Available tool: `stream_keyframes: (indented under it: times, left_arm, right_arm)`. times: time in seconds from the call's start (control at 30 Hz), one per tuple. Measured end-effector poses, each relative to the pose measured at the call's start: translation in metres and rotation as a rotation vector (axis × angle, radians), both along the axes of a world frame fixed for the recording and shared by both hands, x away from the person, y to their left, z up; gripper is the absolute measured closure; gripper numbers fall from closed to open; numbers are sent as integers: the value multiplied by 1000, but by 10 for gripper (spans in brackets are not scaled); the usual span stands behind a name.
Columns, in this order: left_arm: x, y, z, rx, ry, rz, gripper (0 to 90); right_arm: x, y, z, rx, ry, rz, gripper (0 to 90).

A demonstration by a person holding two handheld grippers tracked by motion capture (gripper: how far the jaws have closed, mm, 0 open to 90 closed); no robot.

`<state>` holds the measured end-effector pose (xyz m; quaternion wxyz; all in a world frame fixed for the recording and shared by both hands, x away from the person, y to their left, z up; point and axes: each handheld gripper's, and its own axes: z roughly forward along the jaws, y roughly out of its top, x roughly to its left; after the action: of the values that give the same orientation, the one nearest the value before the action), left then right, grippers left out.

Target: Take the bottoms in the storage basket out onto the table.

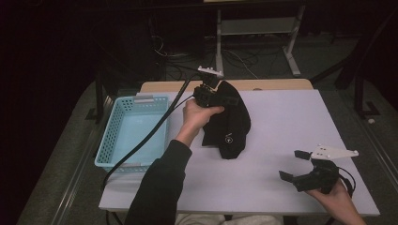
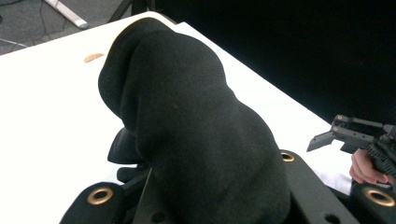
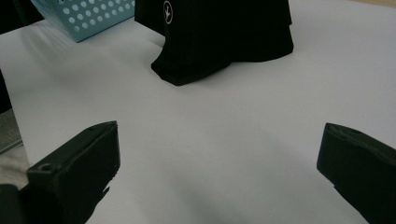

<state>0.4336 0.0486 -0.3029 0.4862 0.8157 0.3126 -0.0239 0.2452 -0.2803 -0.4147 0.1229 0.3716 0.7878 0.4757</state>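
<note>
One black garment (image 1: 228, 123), soft and limp with a small white logo, hangs from your left gripper (image 1: 212, 95), whose jaws are pinched on a bunched fold at its top; its lower hem rests on the white table (image 1: 281, 140) just right of the light-blue basket (image 1: 133, 131). It looks light and floppy, likely to drape and slide, so hold a thick gathered fold, not a single edge. Your right gripper (image 1: 294, 165) waits with jaws spread, well right of the basket. Count: one garment, one basket, two grippers.
</note>
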Motion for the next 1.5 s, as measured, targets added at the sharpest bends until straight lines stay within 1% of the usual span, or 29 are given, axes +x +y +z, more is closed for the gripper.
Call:
stream_keyframes:
  times: [0.53, 0.63, 0.8, 1.07, 1.13, 1.23, 1.37, 1.43, 1.5]
  left_arm:
    - [2, -15, -31, -9, 31, -37, 759]
    - [1, -17, -35, 1, 34, -46, 759]
    - [0, -20, -41, 4, 48, -51, 757]
    - [-2, -26, -53, 11, 64, -85, 745]
    - [-2, -28, -56, 17, 67, -108, 728]
    - [-5, -30, -59, 36, 63, -120, 706]
    - [-6, -33, -65, 50, 79, -139, 676]
    - [-7, -34, -68, 58, 92, -143, 632]
    - [-8, -35, -70, 77, 100, -144, 595]
  right_arm:
    - [0, 2, -2, -15, 2, 5, 0]
    - [0, 2, -2, -16, 3, 4, 0]
    - [0, 2, -2, -17, 5, 5, 0]
    - [0, 2, -2, -18, 8, 7, 0]
    - [0, 2, -2, -20, 9, 7, 0]
    - [0, 2, -2, -19, 8, 7, 0]
    - [0, 3, -2, -20, 9, 8, 0]
    - [0, 3, -2, -20, 8, 8, 0]
    - [0, 3, -2, -21, 8, 8, 0]
